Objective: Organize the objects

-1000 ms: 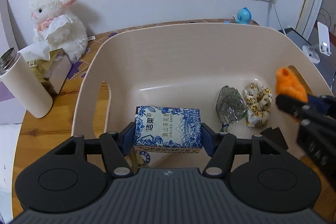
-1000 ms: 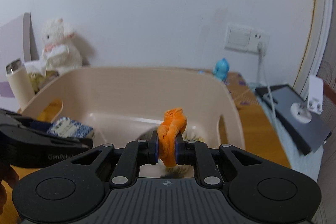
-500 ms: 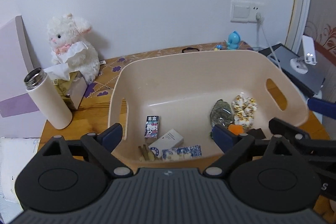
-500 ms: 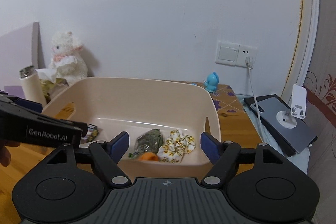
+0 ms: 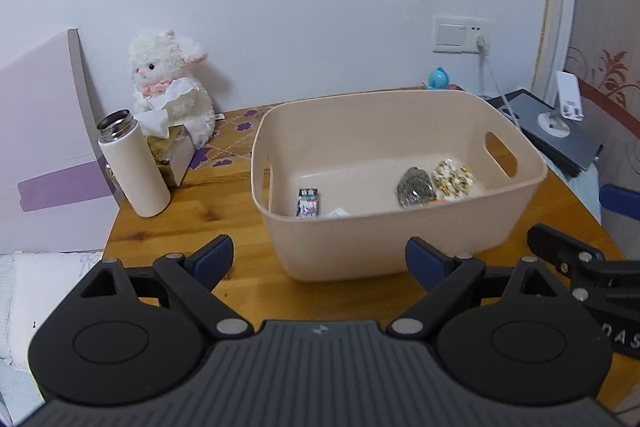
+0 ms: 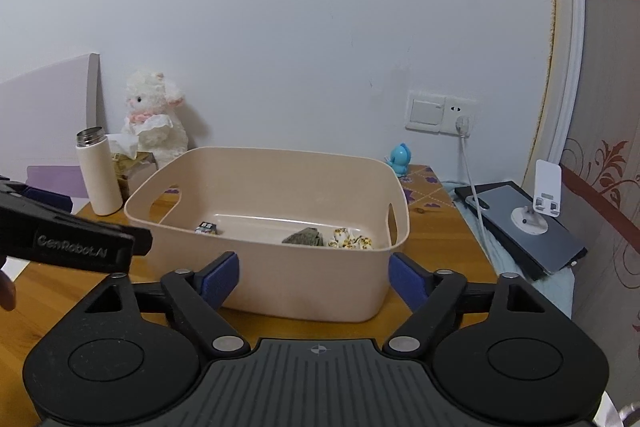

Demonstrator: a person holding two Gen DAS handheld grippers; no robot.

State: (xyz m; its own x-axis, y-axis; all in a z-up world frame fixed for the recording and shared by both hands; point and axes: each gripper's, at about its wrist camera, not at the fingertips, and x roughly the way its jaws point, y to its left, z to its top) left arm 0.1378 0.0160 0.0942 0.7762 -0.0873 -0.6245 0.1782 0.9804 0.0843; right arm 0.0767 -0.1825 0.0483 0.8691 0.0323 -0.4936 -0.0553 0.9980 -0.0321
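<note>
Both tools sit low in their frames, well short of the beige bin [image 5: 400, 227]. The left gripper [image 5: 320, 259] has its blue-padded jaws spread wide with nothing between them, and the right gripper [image 6: 314, 277] is spread and empty too. Centre of frame, the bin holds the sorted goods: a small printed card box [image 5: 307, 202] at lower left of its floor, a dark crinkly pouch [image 5: 414, 186] and a spotted fabric scrunchie [image 5: 453, 175] touching it at the right. By my read the drop-off is finished. The good move now is to keep both tools off that smooth, rounded plastic rim and scan the glossy wooden table [image 5: 188, 227] for leftovers. At upper left stand a matte steel-topped flask [image 5: 134, 167] and a fluffy plush lamb [image 5: 170, 87].
</note>
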